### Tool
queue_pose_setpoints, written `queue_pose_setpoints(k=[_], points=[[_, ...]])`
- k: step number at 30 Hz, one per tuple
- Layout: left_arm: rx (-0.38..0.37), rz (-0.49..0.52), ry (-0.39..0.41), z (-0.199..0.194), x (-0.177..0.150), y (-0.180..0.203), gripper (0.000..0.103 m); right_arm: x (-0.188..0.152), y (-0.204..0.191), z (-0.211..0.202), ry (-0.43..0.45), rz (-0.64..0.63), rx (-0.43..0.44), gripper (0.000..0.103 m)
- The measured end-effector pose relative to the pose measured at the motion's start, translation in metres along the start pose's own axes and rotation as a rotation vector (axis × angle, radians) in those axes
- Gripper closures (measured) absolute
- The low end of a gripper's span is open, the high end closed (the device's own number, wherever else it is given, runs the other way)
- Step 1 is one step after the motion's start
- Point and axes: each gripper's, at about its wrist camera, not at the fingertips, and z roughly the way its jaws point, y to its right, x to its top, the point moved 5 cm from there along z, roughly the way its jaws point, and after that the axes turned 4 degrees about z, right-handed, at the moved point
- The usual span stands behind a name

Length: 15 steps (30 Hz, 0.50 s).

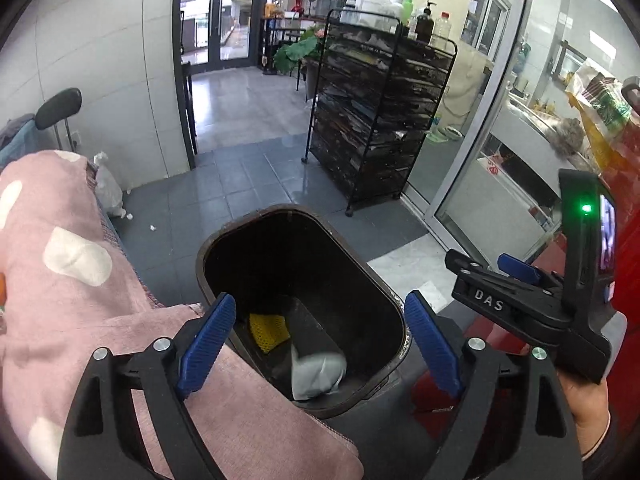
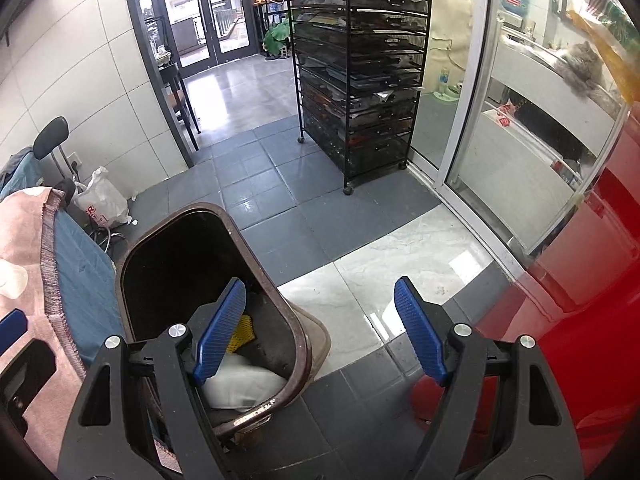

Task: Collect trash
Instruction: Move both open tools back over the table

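Hovering wide open and empty, the left tool [image 1: 320, 328] and right tool [image 2: 320, 320] flank a brown-rimmed bin [image 1: 240, 224]. Inside lie crumpled white paper [image 1: 318, 372] and yellow mesh [image 1: 269, 332].

Lying inside the one trash bin [image 1: 372, 292] are two things: one yellow mesh piece [image 1: 267, 332] and seemingly one white wad [image 1: 318, 372].

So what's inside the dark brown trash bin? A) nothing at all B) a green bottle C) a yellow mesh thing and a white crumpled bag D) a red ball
C: looking down into the dark brown trash bin, a yellow mesh thing lies beside a white crumpled bag.
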Motion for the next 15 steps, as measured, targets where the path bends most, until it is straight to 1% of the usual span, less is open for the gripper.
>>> queue_pose_setpoints(k=[2, 6, 12, 15], points=[[-0.003, 0.005, 0.027, -0.008, 0.000, 0.001, 0.013, 0.000, -0.003, -0.001, -0.002, -0.002, 0.011, 0.026], [0.004, 0.020, 0.065, -0.024, 0.000, 0.000, 0.013, 0.001, -0.013, -0.004, -0.009, -0.018, 0.046, 0.019], [-0.002, 0.009, 0.110, -0.049, -0.003, -0.005, 0.013, -0.001, -0.037, -0.017, 0.004, -0.060, 0.118, 0.018], [-0.002, -0.015, 0.143, -0.064, -0.007, -0.012, 0.013, -0.004, -0.053, -0.023, -0.008, -0.091, 0.179, 0.018]])
